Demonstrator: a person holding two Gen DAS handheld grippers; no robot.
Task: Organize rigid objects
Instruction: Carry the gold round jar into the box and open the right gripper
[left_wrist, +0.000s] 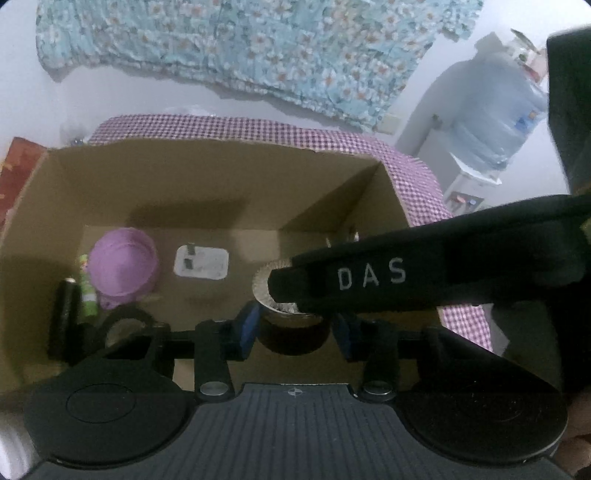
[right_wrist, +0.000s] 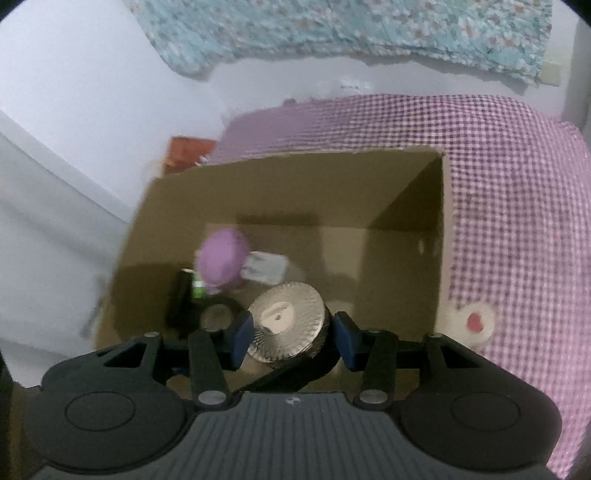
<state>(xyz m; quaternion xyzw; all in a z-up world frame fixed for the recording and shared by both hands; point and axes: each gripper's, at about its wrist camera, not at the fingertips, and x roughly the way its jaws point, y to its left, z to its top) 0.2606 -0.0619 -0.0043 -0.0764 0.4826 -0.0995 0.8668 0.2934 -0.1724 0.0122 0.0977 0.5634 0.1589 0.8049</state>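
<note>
Several things already lay in the cardboard box (right_wrist: 406, 192): a purple cup (left_wrist: 123, 264), a white adapter (left_wrist: 201, 261), a black tube (left_wrist: 66, 317) and a tape ring (left_wrist: 125, 325), grouped toward nine o'clock. The right tool (right_wrist: 291, 334) was clamped on a ribbed silver disc (right_wrist: 286, 319) over the box, not yet set down. The left tool (left_wrist: 295, 332) flanked a dark round object (left_wrist: 295, 336); I could not tell whether it gripped. A heart coaster (right_wrist: 476, 321) remained on the checkered bed (right_wrist: 517, 221) at three o'clock. The right tool's body crossed the left's view.
</note>
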